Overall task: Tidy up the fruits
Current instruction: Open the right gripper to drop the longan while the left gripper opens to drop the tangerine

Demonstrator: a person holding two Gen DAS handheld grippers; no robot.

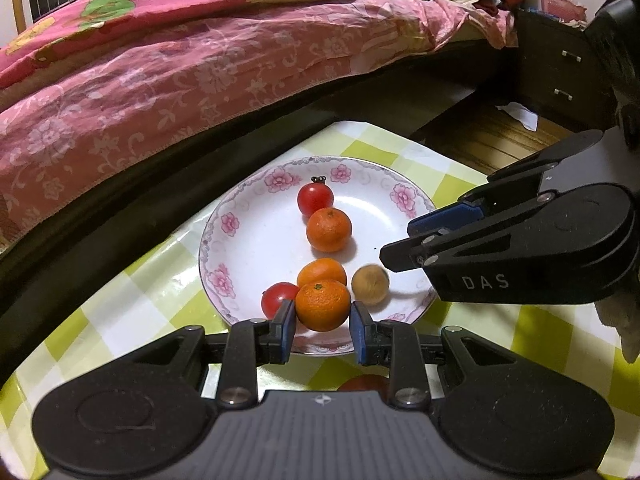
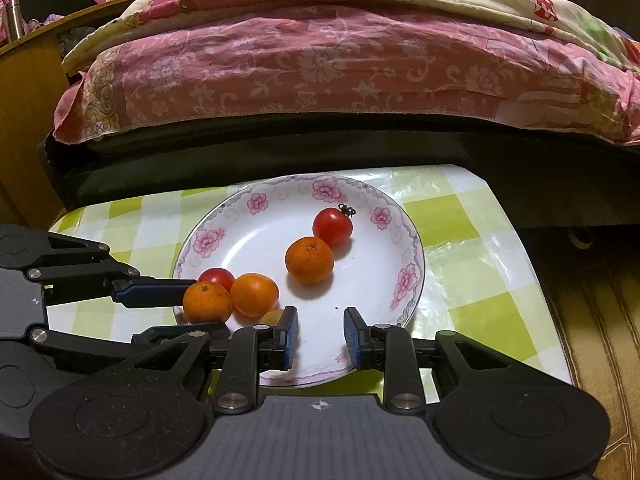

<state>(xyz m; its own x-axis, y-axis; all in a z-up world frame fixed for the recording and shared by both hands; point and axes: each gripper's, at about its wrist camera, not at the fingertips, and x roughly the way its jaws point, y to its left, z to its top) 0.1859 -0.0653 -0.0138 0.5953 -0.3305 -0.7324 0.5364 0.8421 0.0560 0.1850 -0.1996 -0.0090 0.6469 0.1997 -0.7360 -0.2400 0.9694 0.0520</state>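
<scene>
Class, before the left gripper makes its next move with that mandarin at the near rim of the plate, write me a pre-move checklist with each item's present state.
1. Mandarin sits between the left gripper pads: ok.
2. Pads firmly touching the mandarin: cannot tell; a slight gap shows on one side.
3. Right gripper open and empty: ok.
4. Right gripper clear of the left's path: cannot tell; it hangs close over the plate.
5. Neighbouring mandarin and tomato clear of the grasp: not ok; both crowd it.

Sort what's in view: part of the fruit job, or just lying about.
Job: plate; three oranges, nearest between the left gripper jaws; two tomatoes; brown fruit; right gripper, open.

Lying about: pink bedspread; checked tablecloth; drawers; flask.
</scene>
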